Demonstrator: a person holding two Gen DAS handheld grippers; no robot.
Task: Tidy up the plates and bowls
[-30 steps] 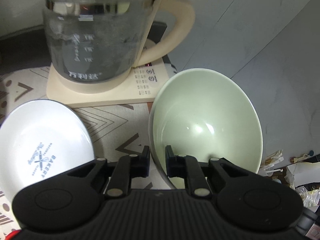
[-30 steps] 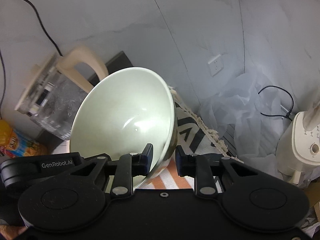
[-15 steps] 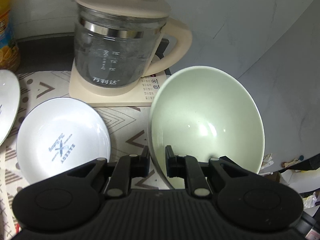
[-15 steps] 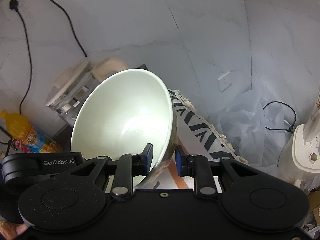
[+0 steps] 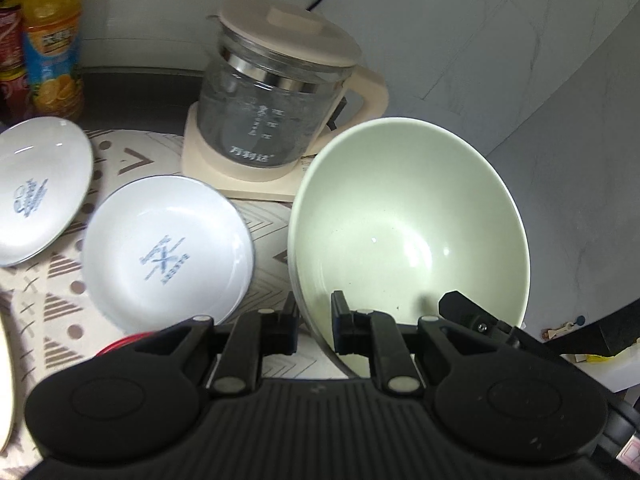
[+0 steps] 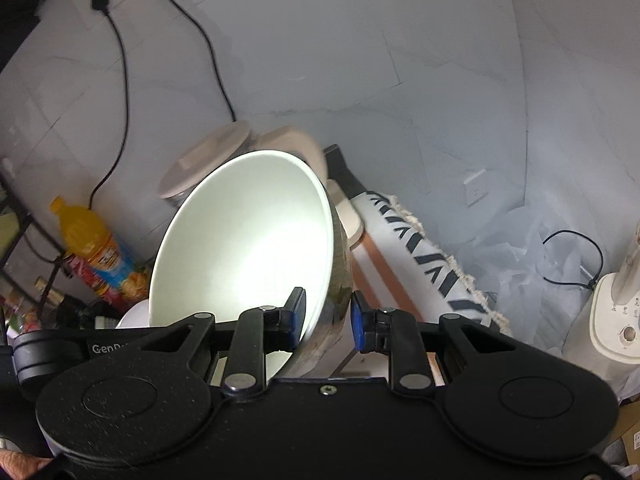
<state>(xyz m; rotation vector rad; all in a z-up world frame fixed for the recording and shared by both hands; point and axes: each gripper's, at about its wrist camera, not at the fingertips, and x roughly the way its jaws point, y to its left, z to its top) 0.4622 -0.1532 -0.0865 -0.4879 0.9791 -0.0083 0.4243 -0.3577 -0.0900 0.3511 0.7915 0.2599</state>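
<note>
Two grippers, left gripper (image 5: 314, 326) and right gripper (image 6: 327, 322), are clamping one green bowl (image 5: 408, 224) by its rim, right of the white plates (image 5: 168, 256).

So the bowl (image 5: 408, 220) sits right of the small plate (image 5: 168, 252), tipped on its side, with each gripper's fingers straddling its rim. Another plate (image 5: 36, 188) is further left, rims just apart. All over the patterned cloth (image 5: 272, 264). The kettle (image 5: 280, 108) stands on its base behind them, and a juice bottle (image 5: 52, 40) sits far back left by the wall.
</note>
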